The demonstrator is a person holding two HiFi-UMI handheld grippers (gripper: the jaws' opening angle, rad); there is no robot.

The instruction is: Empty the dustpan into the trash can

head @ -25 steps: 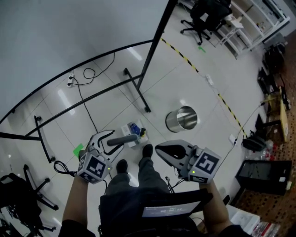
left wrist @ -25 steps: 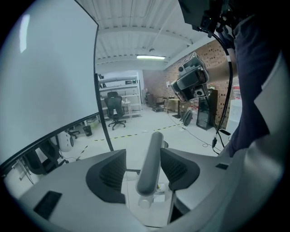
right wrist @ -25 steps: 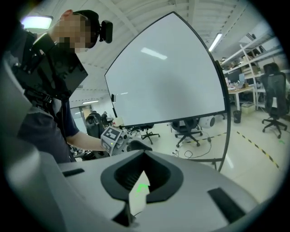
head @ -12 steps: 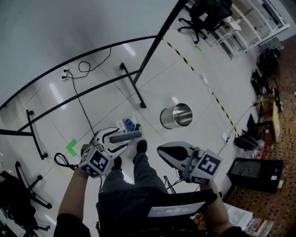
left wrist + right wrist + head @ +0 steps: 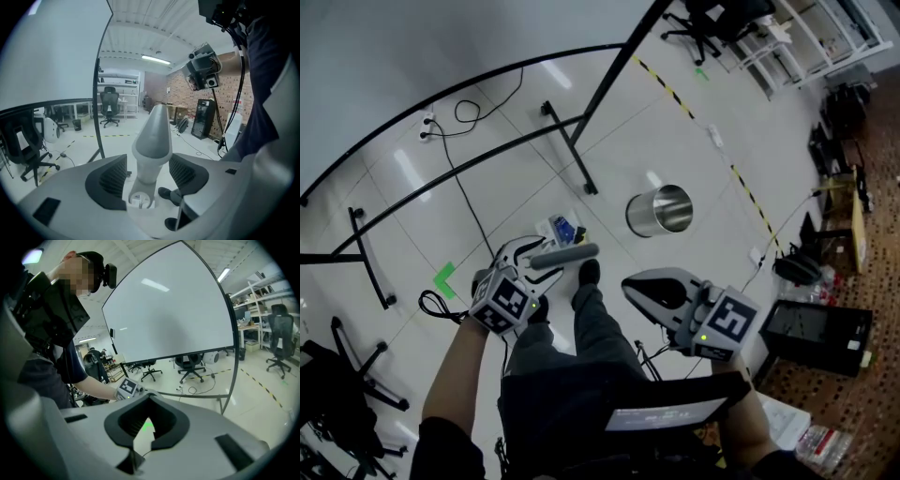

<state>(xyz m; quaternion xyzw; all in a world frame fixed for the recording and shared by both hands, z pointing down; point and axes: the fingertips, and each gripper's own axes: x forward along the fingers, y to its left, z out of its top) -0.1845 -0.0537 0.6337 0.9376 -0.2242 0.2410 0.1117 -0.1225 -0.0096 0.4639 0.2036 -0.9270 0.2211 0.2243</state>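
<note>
The dustpan (image 5: 555, 228) lies on the pale floor with blue bits in it, and its grey handle (image 5: 564, 255) points up towards me. My left gripper (image 5: 528, 265) stands open around that handle (image 5: 152, 136). A narrow gap shows at the left pad (image 5: 108, 176), while the right pad lies close beside the handle. The round metal trash can (image 5: 661, 211) stands open-topped about a step to the right of the dustpan. My right gripper (image 5: 630, 284) hangs shut and empty to the right of my legs, nearer to me than the can.
A black-framed whiteboard stand (image 5: 567, 150) with floor feet crosses behind the dustpan, and cables (image 5: 469, 202) trail under it. My shoes (image 5: 589, 272) are next to the dustpan. An office chair (image 5: 337, 384) is at the lower left and a black box (image 5: 816, 333) at the right.
My left gripper has sunk lower along the dustpan handle, and its jaws stand a little wider. The right gripper has drifted slightly and stays shut.
</note>
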